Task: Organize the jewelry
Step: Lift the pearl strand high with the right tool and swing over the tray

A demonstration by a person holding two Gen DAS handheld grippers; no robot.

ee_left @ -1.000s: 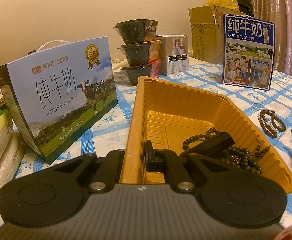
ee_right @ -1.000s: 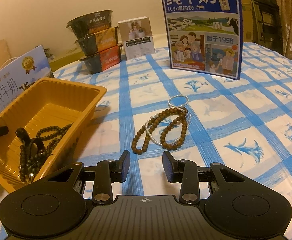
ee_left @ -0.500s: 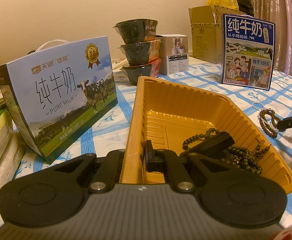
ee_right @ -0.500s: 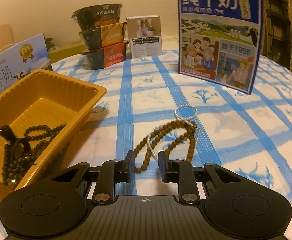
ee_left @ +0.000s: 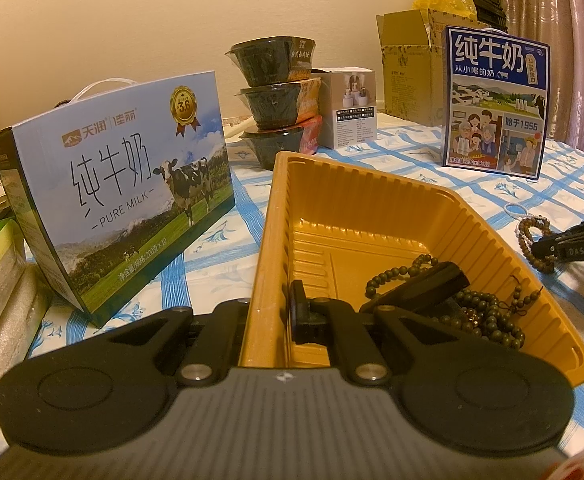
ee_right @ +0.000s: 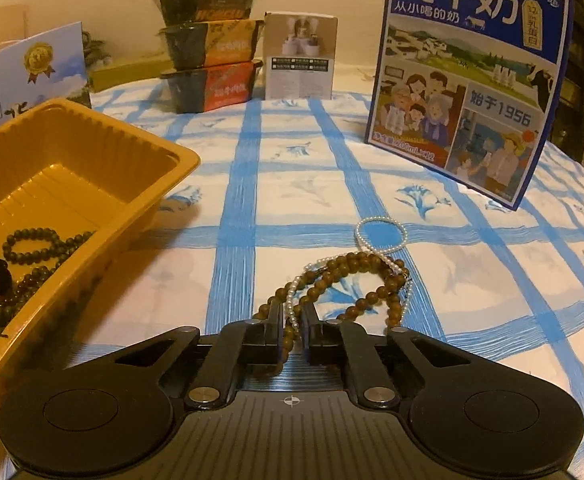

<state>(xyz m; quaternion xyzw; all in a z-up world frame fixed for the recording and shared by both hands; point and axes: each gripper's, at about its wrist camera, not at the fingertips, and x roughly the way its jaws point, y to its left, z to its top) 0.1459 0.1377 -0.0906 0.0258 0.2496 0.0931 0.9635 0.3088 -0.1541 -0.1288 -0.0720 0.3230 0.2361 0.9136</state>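
Pick-up step: right hand-held gripper (ee_right: 292, 322), jaws just closing, pinches brown bead strand (ee_right: 366, 280) with pearl string. Left hand-held gripper (ee_left: 270, 312) clamps yellow tray (ee_left: 276, 216) wall. Next: lift beads, carry left into tray.

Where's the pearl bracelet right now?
In the right wrist view, the pearl bracelet lies on the blue-checked tablecloth, tangled with the brown bead strand, in front of the blue milk carton.

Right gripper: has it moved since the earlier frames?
Yes. The right gripper has advanced toward the blue milk carton, reaching the brown bead bracelet; its jaws have just closed on the beads.
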